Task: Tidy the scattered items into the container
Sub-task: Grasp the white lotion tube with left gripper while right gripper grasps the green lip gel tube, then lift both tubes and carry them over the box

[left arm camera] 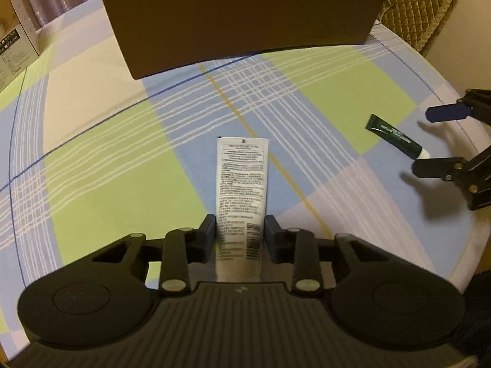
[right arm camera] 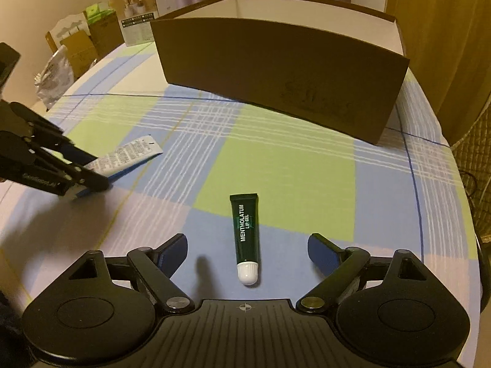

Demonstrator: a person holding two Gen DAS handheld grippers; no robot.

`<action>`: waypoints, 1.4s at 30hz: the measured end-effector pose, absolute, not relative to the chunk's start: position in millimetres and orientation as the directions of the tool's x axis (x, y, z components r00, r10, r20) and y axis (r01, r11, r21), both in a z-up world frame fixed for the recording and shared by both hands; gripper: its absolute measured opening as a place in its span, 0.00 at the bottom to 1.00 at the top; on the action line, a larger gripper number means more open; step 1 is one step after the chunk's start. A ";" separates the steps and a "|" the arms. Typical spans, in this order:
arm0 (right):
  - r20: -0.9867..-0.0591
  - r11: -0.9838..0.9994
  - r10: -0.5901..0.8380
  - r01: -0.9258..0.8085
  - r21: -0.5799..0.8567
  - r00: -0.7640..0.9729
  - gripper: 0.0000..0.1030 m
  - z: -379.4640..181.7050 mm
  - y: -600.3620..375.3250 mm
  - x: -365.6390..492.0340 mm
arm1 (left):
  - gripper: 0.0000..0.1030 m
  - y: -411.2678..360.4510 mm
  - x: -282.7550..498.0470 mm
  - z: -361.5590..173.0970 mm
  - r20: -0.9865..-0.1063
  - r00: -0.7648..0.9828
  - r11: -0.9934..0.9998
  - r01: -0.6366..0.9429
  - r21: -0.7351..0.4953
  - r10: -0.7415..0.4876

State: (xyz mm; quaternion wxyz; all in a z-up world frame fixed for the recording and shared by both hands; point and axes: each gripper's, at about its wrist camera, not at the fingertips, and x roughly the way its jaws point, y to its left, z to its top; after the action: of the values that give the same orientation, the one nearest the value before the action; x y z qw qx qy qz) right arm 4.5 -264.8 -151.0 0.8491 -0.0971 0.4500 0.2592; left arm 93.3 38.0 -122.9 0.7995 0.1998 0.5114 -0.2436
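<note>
Left hand-held gripper [left arm camera: 239, 228] pinches the white cream tube [left arm camera: 241, 181], soft and light, near its cap end on the plaid-covered bench [left arm camera: 101, 159]; right hand-held gripper [right arm camera: 248, 248], spread, straddles the small, slippery lip gel tube [right arm camera: 245, 230] before the cardboard box [right arm camera: 276, 70].

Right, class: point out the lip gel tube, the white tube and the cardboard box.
Lip gel tube [right arm camera: 244, 230]: right wrist view, green body.
White tube [left arm camera: 241, 181]: left wrist view, printed back.
Cardboard box [right arm camera: 276, 70]: right wrist view, front wall.

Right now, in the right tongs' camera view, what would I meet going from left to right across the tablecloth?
Left tongs gripping the white tube → green lip gel tube, lying between the open right tongs → right end of the cardboard box.
</note>
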 end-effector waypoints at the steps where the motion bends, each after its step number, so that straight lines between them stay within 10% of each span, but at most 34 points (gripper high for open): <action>1: -0.813 0.842 0.354 -0.535 0.063 0.461 0.83 -151.7 -262.8 6.4 | 0.27 37.5 91.9 -122.5 -0.916 0.360 0.807 0.586 0.074 -0.178; 3: -0.820 0.837 0.350 -0.545 0.055 0.454 0.67 -154.9 -257.7 10.6 | 0.27 38.3 89.0 -121.7 -0.918 0.356 0.820 0.569 0.066 -0.173; 7: -0.826 0.826 0.348 -0.562 0.046 0.444 0.67 -160.8 -250.4 12.7 | 0.27 44.6 84.9 -120.4 -0.920 0.355 0.842 0.536 0.056 -0.165; 9: -0.841 0.820 0.345 -0.571 0.053 0.417 0.39 -163.5 -247.4 15.1 | 0.28 46.3 85.2 -120.2 -0.919 0.361 0.855 0.516 0.056 -0.158; 14: -0.853 0.815 0.316 -0.579 0.020 0.415 0.19 -162.1 -247.4 14.3 | 0.29 42.9 81.8 -121.0 -0.911 0.387 0.861 0.503 0.079 -0.142; 42: -0.799 0.799 0.437 -0.586 0.134 0.413 0.19 -129.7 -292.4 -0.9 | 0.27 5.4 49.0 -83.5 -0.858 0.495 0.877 0.462 0.130 -0.134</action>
State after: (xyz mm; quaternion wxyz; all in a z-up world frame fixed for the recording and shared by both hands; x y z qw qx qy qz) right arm -0.9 -292.4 -129.7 0.8364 -0.0832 0.4473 0.3056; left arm 49.0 5.4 -83.5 0.8469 0.1744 0.4705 -0.1758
